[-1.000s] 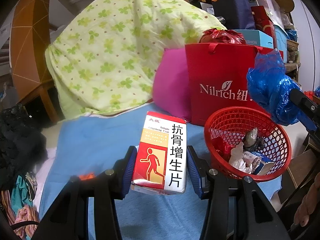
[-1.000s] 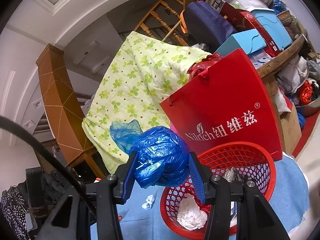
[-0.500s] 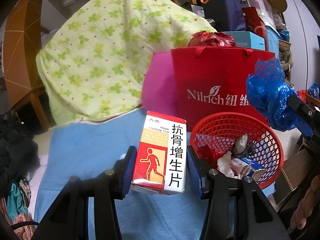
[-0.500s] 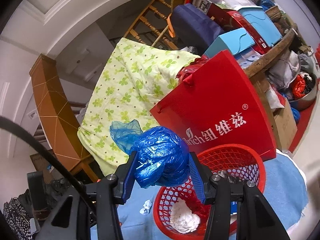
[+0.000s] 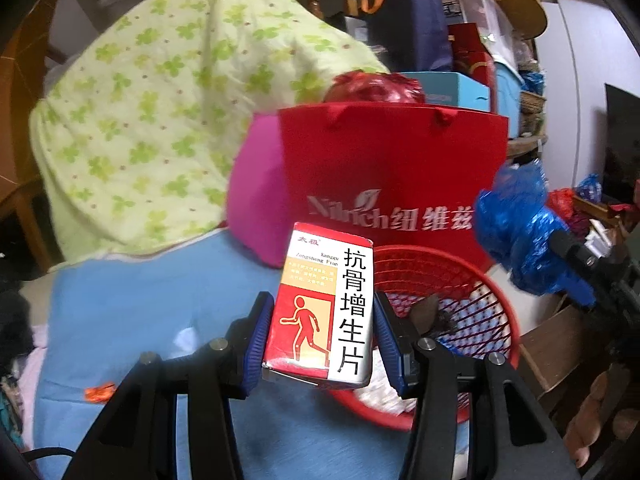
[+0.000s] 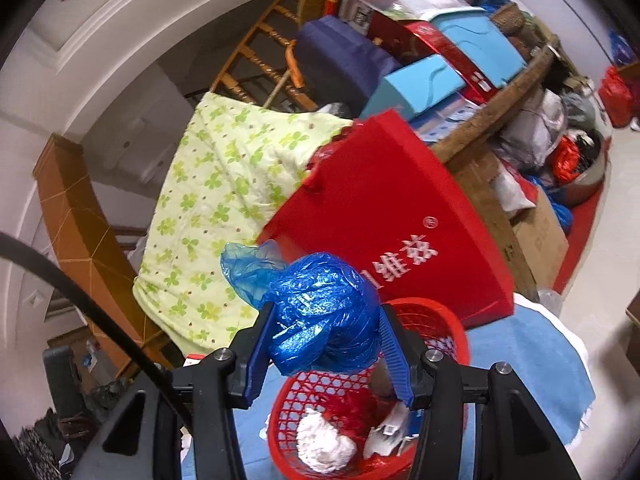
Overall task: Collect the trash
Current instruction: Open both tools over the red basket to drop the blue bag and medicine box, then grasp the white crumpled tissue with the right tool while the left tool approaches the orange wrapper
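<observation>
The left claw is clamped on a red-and-white medicine box, its two blue pads pressed against the box's sides, and it holds the box upright above the near-left rim of the red mesh basket. The right claw grips a crumpled blue plastic bag, squeezed between its pads, with a loose tail of the bag sticking out to the upper left. That bag hangs right over the far rim of the basket; from the left wrist view the same bag shows at the right, above the basket's far right edge.

Inside the basket lie a wad of white tissue, a scrap of white packaging to its right and some red material between them. The basket sits on a blue cloth spread over the table. On that cloth, near left, lies a small orange wrapper. Just behind the basket stands a red paper gift bag with white lettering, a magenta cushion against its left side, and further left a pale green quilt with a clover print draped high.
</observation>
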The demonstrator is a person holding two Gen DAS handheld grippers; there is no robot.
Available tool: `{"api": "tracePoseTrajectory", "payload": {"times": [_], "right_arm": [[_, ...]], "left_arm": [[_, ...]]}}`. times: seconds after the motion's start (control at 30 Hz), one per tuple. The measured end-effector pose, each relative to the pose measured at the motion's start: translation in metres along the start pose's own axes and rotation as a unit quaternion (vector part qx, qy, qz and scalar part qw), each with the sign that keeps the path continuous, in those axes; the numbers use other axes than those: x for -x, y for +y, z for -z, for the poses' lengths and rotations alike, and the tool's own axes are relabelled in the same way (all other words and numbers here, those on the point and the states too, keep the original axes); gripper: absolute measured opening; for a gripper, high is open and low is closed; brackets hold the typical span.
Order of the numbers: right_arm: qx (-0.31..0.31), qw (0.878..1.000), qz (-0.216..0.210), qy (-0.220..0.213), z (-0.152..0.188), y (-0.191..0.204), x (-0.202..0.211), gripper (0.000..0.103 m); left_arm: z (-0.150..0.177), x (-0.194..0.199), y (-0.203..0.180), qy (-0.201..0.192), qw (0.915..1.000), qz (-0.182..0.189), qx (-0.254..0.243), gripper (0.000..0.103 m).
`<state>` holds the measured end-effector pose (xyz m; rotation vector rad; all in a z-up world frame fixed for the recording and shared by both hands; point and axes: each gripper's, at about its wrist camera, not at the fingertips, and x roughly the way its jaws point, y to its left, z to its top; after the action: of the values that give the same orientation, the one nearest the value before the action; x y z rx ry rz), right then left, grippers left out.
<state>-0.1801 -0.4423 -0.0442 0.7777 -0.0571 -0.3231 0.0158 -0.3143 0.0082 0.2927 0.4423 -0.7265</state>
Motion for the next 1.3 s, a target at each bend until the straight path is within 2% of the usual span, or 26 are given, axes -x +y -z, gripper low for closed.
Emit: {"api": "tracePoseTrajectory", "payload": {"times": [0.2, 0.23, 0.3, 0.37, 0.47, 0.63, 0.73, 0.83, 0.97, 1.03, 1.1, 1.2, 1.3], "right_arm": [[-0.044, 0.999, 0.004, 0.026, -0.005, -0.017, -0.022, 0.055], [-0.052, 0.998, 0.004, 0.034, -0.006, -0.018, -0.03, 0.056], [-0.072, 0.996, 0.001, 0.048, -0.005, -0.022, -0.04, 0.067], [-0.096, 0.993, -0.007, 0.064, -0.003, -0.029, -0.049, 0.074], [-0.105, 0.992, -0.011, 0.074, -0.001, -0.034, -0.051, 0.074], [-0.044, 0.996, -0.01, 0.071, 0.004, -0.013, -0.047, 0.074], [0.006, 0.997, -0.014, 0.079, 0.012, 0.008, -0.053, 0.074], [0.079, 0.993, -0.032, 0.08, 0.029, 0.044, -0.058, 0.074], [0.19, 0.976, -0.078, 0.075, 0.065, 0.099, -0.06, 0.074], [0.225, 0.963, -0.108, 0.097, 0.087, 0.123, -0.068, 0.074], [0.239, 0.956, -0.12, 0.124, 0.105, 0.136, -0.08, 0.074], [0.245, 0.945, -0.125, 0.178, 0.131, 0.152, -0.108, 0.074], [0.24, 0.935, -0.112, 0.237, 0.154, 0.158, -0.143, 0.073]], "left_arm": [[-0.011, -0.03, -0.017, 0.008, 0.9976, 0.068, -0.001, 0.052], [-0.01, -0.034, -0.017, 0.011, 0.9976, 0.068, 0.0, 0.052], [-0.006, -0.037, -0.013, 0.015, 0.9972, 0.073, 0.01, 0.054], [0.001, -0.035, -0.006, 0.018, 0.9973, 0.07, 0.018, 0.06], [0.019, -0.03, 0.012, 0.03, 0.998, 0.054, 0.017, 0.06], [0.064, -0.01, 0.063, 0.051, 0.9985, -0.016, 0.007, 0.06], [0.102, 0.004, 0.108, 0.075, 0.9945, -0.07, 0.022, 0.06], [0.132, 0.013, 0.149, 0.097, 0.987, -0.12, 0.044, 0.06], [0.165, 0.03, 0.208, 0.111, 0.9719, -0.182, 0.099, 0.06], [0.175, 0.035, 0.229, 0.111, 0.9652, -0.204, 0.121, 0.06], [0.181, 0.036, 0.246, 0.107, 0.9596, -0.221, 0.138, 0.06], [0.19, 0.033, 0.269, 0.104, 0.9531, -0.231, 0.165, 0.06], [0.196, 0.024, 0.289, 0.104, 0.9492, -0.233, 0.184, 0.06]]}}
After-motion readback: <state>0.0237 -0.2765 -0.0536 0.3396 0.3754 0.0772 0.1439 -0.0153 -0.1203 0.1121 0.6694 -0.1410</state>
